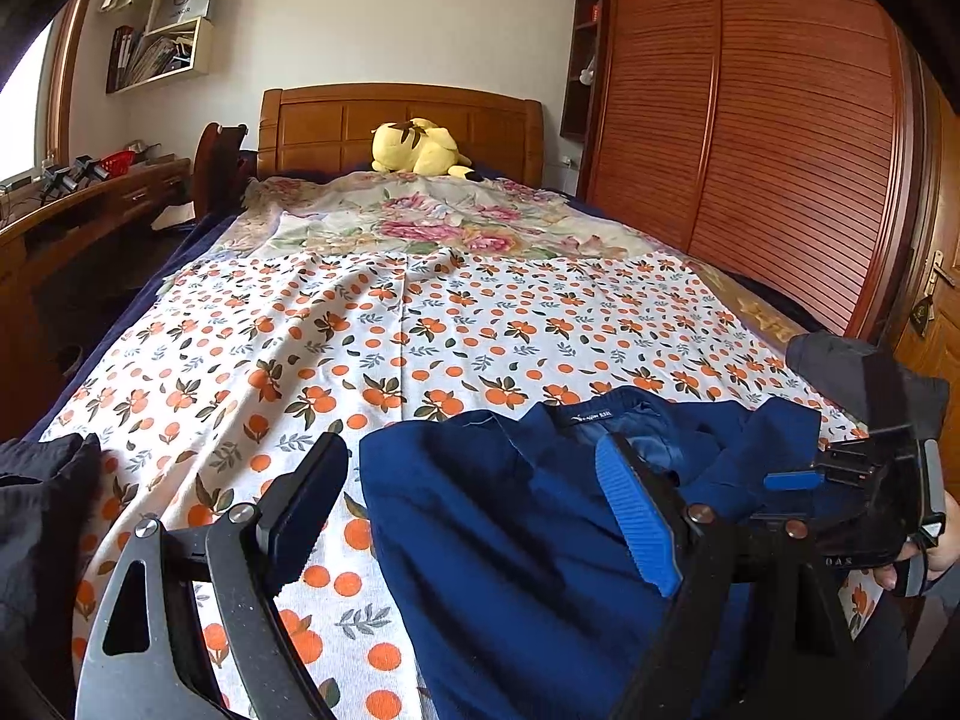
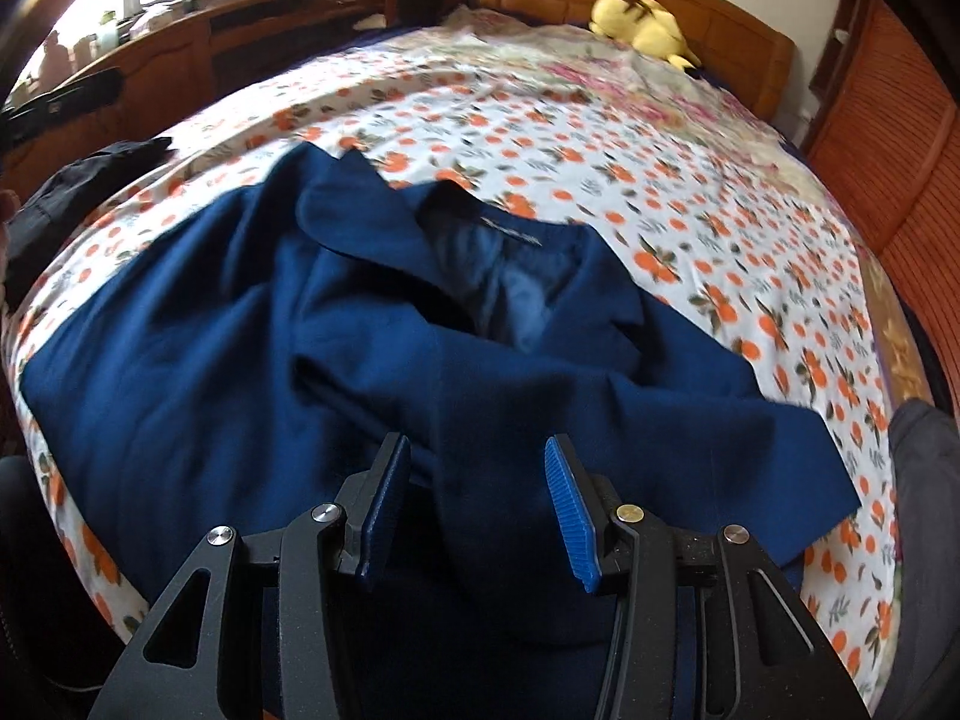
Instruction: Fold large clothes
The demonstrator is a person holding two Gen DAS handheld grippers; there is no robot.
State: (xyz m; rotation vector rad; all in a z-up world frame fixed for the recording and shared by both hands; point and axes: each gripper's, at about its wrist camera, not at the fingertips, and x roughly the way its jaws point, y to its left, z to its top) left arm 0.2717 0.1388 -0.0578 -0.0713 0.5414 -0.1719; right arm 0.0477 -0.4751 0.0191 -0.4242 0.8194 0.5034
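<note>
Both your left gripper (image 1: 480, 516) and right gripper (image 2: 477, 507) hang released over the navy blazer (image 2: 240, 330); grab one layer and its lapels bunch.

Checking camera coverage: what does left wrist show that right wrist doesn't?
Left wrist only: the wall shelves, the wardrobe's slatted doors, and the right gripper seen from the side over the blue jacket.

Right wrist only: the jacket's full spread, with the sleeve end on the sheet.

Both: the orange-print sheet, the yellow plush toy at the headboard, the dark garment at the left edge of the bed, and open jaws with nothing between them.
</note>
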